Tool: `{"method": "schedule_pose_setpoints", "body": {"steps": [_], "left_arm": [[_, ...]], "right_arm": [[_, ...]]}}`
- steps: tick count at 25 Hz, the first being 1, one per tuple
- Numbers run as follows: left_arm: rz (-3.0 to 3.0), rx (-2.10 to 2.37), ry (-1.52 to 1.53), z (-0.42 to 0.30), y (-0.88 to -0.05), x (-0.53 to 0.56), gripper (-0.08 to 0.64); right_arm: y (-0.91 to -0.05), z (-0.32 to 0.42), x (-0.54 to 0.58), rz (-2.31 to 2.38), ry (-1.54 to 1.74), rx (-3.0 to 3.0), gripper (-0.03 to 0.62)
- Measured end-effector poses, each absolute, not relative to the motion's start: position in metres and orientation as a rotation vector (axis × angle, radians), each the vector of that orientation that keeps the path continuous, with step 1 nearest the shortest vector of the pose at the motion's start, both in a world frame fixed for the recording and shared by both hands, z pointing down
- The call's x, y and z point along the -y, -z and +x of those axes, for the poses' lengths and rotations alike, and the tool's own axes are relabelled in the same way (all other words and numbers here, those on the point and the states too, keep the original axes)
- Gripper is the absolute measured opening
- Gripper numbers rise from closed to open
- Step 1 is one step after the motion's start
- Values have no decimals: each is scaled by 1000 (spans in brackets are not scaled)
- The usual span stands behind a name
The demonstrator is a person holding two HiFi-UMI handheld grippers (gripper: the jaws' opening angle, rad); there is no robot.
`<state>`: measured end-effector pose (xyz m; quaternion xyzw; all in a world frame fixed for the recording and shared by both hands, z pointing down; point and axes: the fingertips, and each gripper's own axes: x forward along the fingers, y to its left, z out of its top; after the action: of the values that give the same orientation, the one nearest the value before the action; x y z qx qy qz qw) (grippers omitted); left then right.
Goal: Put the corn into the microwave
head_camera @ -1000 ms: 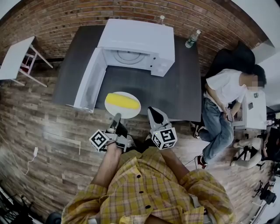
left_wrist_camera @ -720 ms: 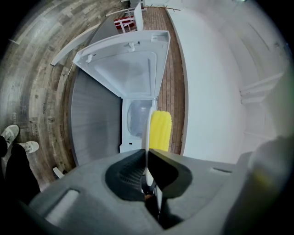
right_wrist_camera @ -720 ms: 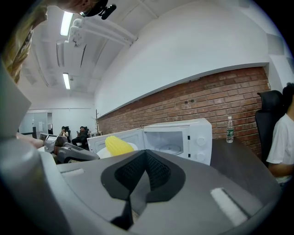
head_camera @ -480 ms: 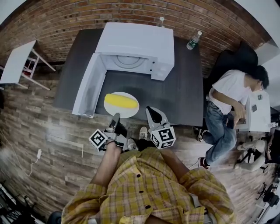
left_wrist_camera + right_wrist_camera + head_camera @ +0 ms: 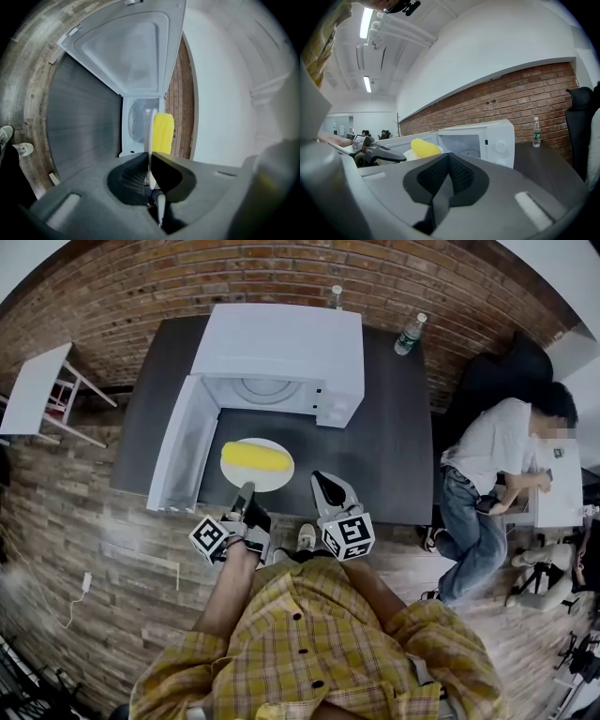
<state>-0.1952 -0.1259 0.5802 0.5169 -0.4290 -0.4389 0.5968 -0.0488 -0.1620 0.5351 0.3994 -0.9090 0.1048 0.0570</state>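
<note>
One yellow corn cob [image 5: 255, 457], loose on a round white plate [image 5: 279, 480], just before the open white microwave [image 5: 281, 338], over the dark table [image 5: 384, 451]. Plate pinched by its near rim only, in the closed fingers of the left gripper [image 5: 246, 499]; right gripper [image 5: 324, 486] empty, fingers pressed together, alongside. Liable to sag or twist in so thin a hold and roll the cob off; might also clip the open door [image 5: 174, 451] going in.

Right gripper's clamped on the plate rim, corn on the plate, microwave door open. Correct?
Wrong gripper. The left gripper is clamped on the plate rim, as the left gripper view shows; the right gripper is shut on nothing. The corn on the plate and the open microwave door are right.
</note>
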Motion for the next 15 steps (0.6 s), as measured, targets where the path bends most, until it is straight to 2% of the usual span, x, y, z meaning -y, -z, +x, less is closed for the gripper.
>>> {"method": "schedule_pose_setpoints", "body": {"steps": [15], "left_arm": [[1195, 1030, 976, -193, -604, 185, 21]], "right_arm": [[-541, -53, 203, 1185, -313, 2765, 3]]}}
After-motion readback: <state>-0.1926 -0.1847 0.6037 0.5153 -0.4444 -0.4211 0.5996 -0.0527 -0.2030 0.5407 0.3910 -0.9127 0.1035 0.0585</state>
